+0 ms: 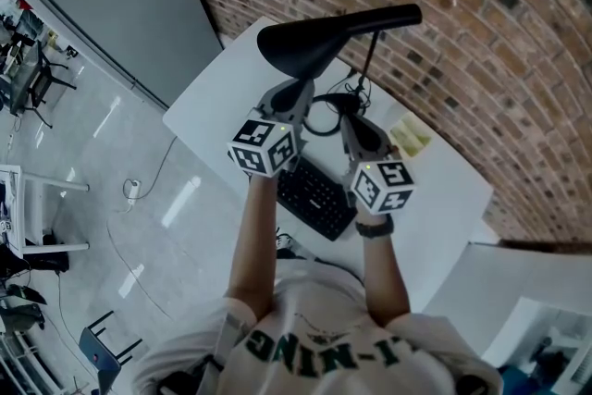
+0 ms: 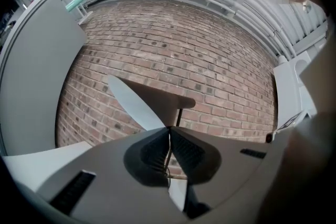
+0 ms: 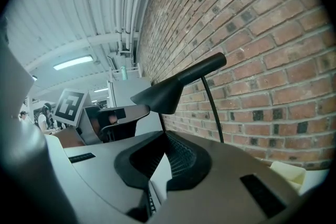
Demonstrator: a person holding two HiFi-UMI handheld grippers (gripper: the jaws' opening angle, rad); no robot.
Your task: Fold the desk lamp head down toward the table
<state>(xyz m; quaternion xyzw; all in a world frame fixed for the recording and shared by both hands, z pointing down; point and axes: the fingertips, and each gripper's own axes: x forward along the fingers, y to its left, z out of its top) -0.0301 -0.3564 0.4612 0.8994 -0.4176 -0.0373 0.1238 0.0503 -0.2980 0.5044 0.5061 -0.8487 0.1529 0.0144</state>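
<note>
The left gripper (image 1: 296,92) had its jaws pressed tight together right at the low rim of the black lamp head (image 1: 314,42), and they seemed to pinch it. The right gripper (image 1: 349,119) had its jaws closed and empty, with the thin stem (image 1: 370,60) just past them. I think the left should pull down slowly while the right keeps the lamp steady on the bench (image 1: 222,88).

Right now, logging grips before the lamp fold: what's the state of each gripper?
Left gripper: closed, holding nothing.
Right gripper: closed, holding nothing.
</note>
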